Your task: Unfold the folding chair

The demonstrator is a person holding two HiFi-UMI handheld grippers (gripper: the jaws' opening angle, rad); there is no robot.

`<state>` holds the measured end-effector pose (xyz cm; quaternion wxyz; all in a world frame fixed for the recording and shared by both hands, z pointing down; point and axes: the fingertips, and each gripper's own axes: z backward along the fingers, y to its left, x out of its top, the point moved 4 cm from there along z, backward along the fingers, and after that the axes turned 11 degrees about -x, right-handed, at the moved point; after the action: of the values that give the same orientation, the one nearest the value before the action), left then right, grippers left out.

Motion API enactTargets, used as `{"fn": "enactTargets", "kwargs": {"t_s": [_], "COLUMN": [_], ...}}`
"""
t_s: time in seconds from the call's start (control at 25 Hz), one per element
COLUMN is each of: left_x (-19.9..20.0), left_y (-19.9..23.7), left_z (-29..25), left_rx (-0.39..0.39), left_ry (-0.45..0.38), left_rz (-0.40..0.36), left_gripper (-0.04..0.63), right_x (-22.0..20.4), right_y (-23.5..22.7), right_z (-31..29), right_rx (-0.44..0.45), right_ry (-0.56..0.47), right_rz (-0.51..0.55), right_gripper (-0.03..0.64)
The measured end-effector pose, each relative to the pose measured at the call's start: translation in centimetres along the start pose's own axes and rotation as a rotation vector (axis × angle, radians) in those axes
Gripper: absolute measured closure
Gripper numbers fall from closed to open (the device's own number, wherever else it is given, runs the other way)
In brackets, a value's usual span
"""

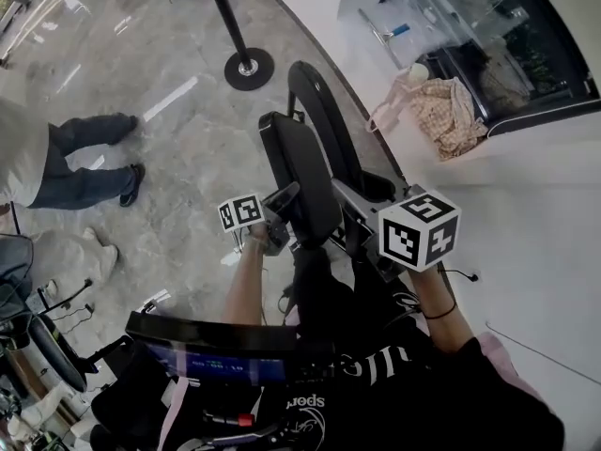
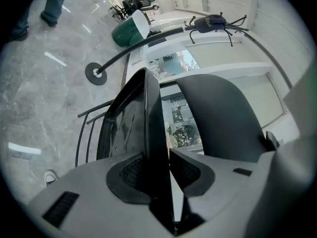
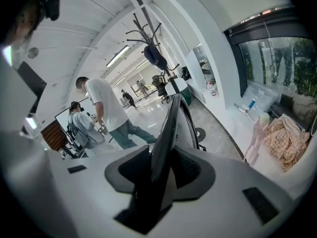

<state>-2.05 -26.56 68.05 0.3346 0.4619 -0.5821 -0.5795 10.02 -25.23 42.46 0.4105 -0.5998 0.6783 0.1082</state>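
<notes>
Folding chair (image 1: 305, 172) is being held upright just in front of the person, with grey marble floor (image 1: 188, 139) lying beyond it and its seat and back sitting close together. The left hand-held gripper (image 2: 166, 170) is pinching the edge of a black panel (image 2: 148, 118) of the chair. The right hand-held gripper (image 3: 161, 170) is clamping another thin black edge, with a pad pressing on each side.

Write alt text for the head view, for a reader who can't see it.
Looking steeply down, a person holds a black folding chair on a grey marble floor, with the left gripper and the right gripper clamped on it from either side. Another person in jeans stands at the left, and a checked cloth lies at the upper right.
</notes>
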Motion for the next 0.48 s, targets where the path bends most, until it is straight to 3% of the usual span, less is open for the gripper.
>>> {"fn": "enactTargets", "kwargs": {"t_s": [0.08,0.2,0.48], "left_x": [-0.2,-0.5,-0.6], "left_y": [0.7,1.3,3.4], "left_z": [0.9,1.8,3.3], "left_rx": [0.000,-0.019,-0.013], "left_ry": [0.017,-0.026,-0.082], "left_rz": [0.007,0.029,0.071], "left_gripper": [0.483,0.482,0.480], "right_x": [-0.9,-1.6,-1.8], "right_y": [0.9,1.0,-2.9], "right_z": [-0.2,-0.2,0.4], "right_rx": [0.002,0.009,-0.013], "right_ry": [0.014,0.020,0.034], "right_rz": [0.018,0.001,-0.049], "right_gripper": [0.476,0.477,0.480]}}
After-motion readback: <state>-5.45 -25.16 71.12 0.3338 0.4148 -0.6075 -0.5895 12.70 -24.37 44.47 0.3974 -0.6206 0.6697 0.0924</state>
